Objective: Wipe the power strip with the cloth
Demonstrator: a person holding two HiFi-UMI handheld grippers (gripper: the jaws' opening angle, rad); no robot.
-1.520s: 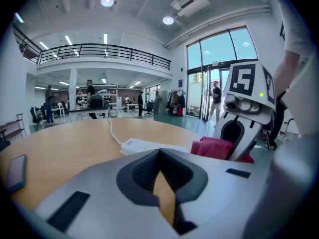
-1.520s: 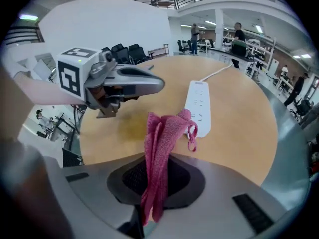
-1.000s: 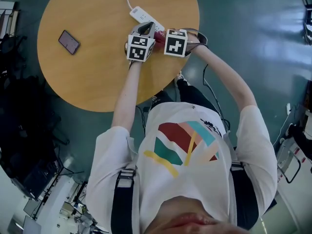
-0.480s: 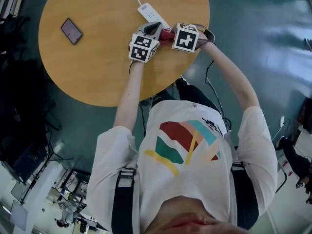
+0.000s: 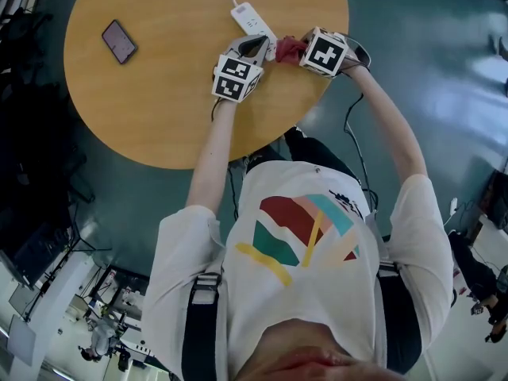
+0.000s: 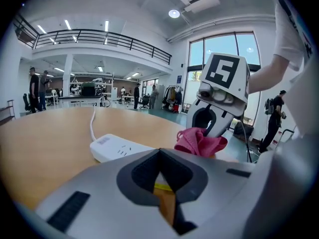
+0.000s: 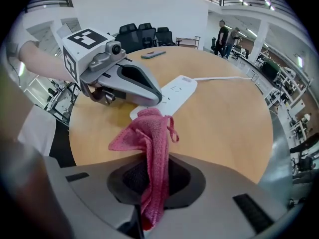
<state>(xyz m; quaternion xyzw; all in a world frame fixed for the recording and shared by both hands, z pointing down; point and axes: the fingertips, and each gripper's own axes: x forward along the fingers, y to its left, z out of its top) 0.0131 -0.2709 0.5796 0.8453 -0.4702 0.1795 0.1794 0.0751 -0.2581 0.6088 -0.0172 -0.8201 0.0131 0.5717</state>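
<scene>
Jaws on the right gripper [image 7: 149,159] are clamping the pink cloth [image 7: 148,133], which is bunching just beside the near end of the white power strip [image 5: 251,19], at its 4 o'clock in the head view. Over on the left gripper [image 6: 160,156], the jaws are pressing together with nothing between them, the tip sitting at that same end of the strip. That strip is lying toward 1 o'clock on the round wooden table [image 5: 159,101], while a phone [image 5: 119,41] is resting well apart at 10 o'clock.
</scene>
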